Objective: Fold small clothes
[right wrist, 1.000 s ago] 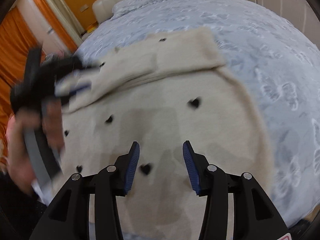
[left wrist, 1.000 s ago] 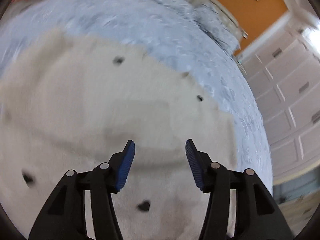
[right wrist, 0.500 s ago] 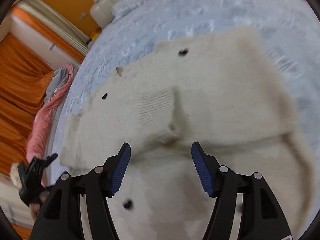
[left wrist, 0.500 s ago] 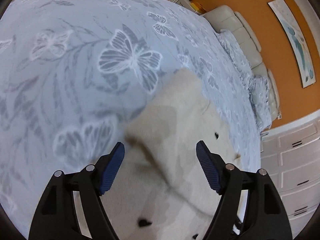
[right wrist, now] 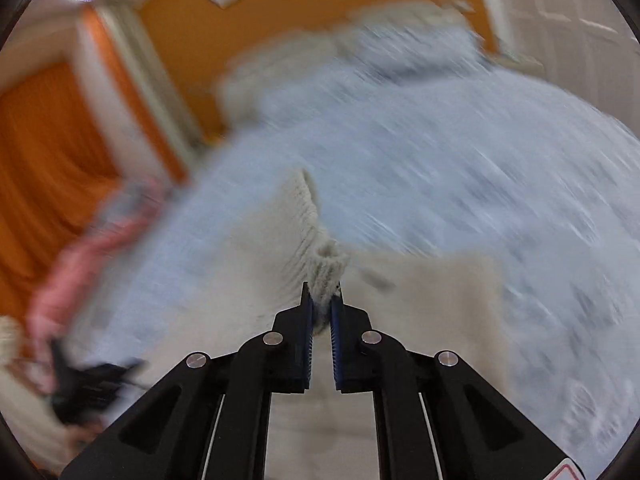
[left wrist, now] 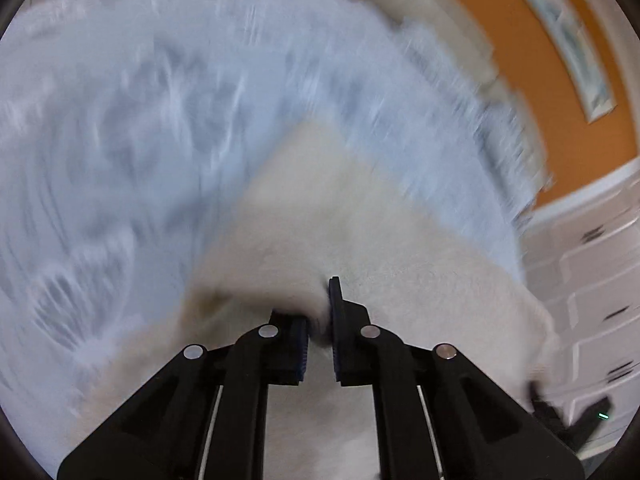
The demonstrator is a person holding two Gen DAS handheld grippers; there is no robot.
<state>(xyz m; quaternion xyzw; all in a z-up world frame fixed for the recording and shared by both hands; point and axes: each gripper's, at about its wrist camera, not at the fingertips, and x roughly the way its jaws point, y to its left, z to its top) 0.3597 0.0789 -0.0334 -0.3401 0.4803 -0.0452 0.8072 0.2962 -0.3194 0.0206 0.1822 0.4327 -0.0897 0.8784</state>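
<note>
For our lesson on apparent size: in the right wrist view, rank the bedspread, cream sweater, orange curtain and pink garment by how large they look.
1. Bedspread
2. Cream sweater
3. Orange curtain
4. Pink garment

Nearness to the camera enlarges the sweater, and blur softens every edge.

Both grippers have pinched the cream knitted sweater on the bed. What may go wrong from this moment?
1. The right gripper holds only a small bunch of the ribbed edge of the cream knitted sweater, and its jaws are closing; the knit may slip out or stretch.
2. The left gripper pinches a thick bulge of sweater; it may hold several layers, so the fold may come out uneven.
</note>
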